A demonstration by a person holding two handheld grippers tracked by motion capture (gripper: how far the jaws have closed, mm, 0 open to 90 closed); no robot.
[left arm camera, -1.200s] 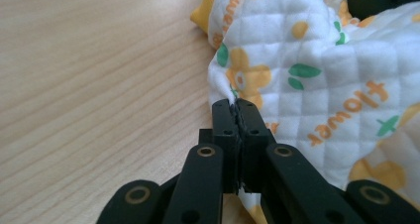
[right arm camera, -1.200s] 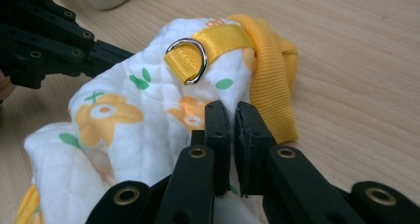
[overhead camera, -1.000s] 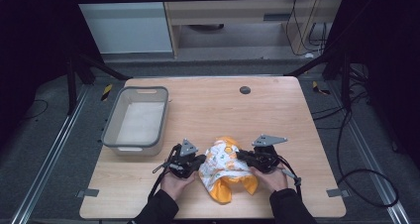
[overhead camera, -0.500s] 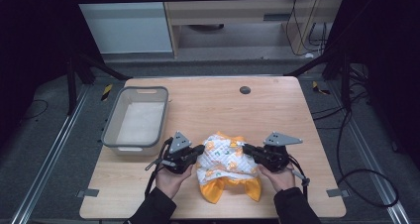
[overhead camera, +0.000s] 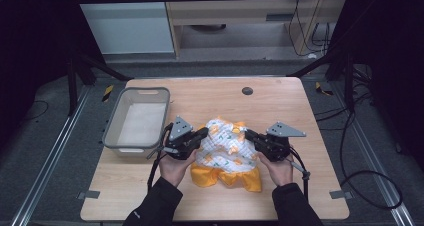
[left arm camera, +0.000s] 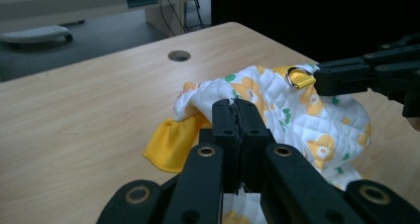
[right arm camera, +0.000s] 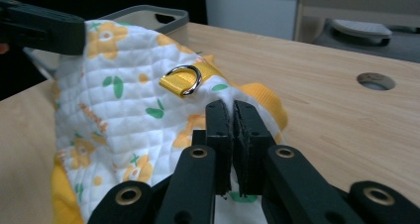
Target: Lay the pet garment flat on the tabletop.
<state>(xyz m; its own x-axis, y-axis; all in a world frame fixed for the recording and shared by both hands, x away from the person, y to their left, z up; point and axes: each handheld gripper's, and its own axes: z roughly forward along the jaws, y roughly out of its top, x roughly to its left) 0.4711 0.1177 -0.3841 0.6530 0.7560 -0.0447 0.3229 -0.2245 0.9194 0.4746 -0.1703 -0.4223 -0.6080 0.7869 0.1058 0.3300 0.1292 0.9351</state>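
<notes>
- The white quilted cloth garment with yellow flowers and a yellow frilled hem is pinched at both sides: the left gripper has its jaws closed on a fold at the garment's left edge, and the right gripper has its jaws clamped on the right edge.
- It lies at the near middle of the light wooden table, held between the two hands.
- Compared with a second ago, the grippers have moved apart and the garment, then bunched, is now spread wider and flatter, with the yellow hem toward the person. This suggests a smoothing-out step, probably ahead of folding.
- The gripper views show a silver D-ring on a yellow strap at the garment's top, too small to make out from above.
- The high view shows the grey plastic bin just left of the left gripper, apart from the garment, and a round cable hole farther back.
</notes>
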